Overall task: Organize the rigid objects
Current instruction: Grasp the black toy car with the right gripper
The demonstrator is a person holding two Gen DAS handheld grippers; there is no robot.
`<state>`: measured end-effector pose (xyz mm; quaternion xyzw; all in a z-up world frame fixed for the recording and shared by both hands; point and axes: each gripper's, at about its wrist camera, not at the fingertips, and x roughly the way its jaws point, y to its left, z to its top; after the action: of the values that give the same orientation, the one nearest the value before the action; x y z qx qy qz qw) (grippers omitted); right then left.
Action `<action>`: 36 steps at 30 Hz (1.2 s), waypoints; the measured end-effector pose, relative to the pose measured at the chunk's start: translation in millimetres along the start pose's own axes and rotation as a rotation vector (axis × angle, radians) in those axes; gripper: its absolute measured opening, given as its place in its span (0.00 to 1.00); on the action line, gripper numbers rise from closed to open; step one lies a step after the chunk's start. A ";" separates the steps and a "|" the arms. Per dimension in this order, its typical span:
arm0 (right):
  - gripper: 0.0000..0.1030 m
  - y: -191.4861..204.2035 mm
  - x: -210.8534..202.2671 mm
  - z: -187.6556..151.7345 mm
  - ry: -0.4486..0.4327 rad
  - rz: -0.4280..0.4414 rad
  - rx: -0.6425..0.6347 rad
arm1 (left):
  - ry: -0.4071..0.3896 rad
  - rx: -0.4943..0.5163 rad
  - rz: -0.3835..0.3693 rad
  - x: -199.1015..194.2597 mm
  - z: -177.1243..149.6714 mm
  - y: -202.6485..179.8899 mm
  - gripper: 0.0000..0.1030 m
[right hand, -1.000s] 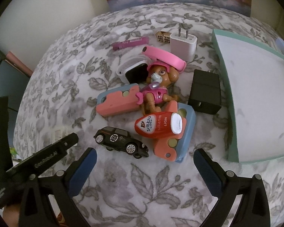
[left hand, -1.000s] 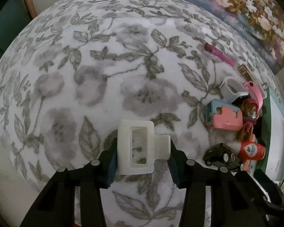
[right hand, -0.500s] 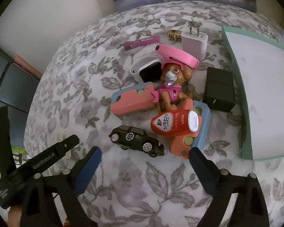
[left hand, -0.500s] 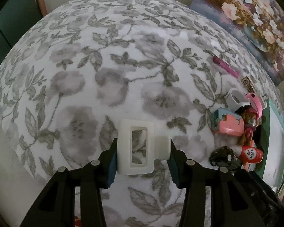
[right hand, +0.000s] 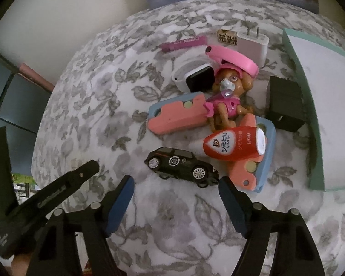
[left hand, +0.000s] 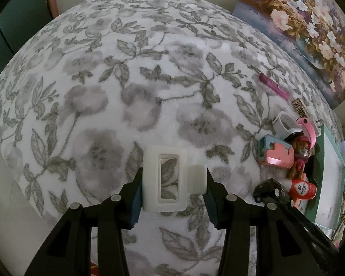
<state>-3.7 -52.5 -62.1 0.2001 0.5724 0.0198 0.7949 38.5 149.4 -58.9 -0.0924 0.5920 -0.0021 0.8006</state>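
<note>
Several toys crowd the black car [right hand: 181, 166] beside the teal tray [right hand: 310, 115].

The left gripper [left hand: 173, 192] clamps a white plastic frame [left hand: 165, 181] above a grey floral cloth [left hand: 126, 87]; toys, including a black toy car [left hand: 270, 192], cluster at right.

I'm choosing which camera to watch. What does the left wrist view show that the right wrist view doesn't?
Left wrist only: the left gripper clamped on a white plastic piece.
Right wrist only: the right gripper, its jaws closing with nothing between them yet, a white plug adapter and a black box.
Both: the black toy car, orange bottle, puppy figure and floral cloth.
</note>
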 end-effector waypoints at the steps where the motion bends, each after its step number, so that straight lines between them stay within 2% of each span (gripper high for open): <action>1: 0.76 0.1 1.2 0.8 0.000 0.000 0.003 | 0.000 0.000 -0.001 -1.4 -1.3 1.7 0.47; 14: 0.76 17.2 23.1 6.1 0.019 -0.037 -0.011 | 0.002 -0.015 0.020 1.8 -1.0 4.2 0.47; 20: 0.77 19.9 25.7 8.3 0.007 -0.048 0.006 | -0.002 -0.019 0.021 1.7 -1.6 7.9 0.47; 25: 0.82 25.5 32.5 12.8 0.001 -0.062 0.021 | -0.005 -0.026 0.032 1.7 -1.6 8.6 0.47; 36: 0.81 32.0 36.6 13.4 -0.016 -0.116 -0.012 | 0.000 -0.037 0.041 3.3 -3.5 11.5 0.47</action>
<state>27.5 -17.5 -80.7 0.1620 0.5768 -0.0248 0.8003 34.9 159.8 -64.8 -0.0951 0.5938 0.0251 0.7986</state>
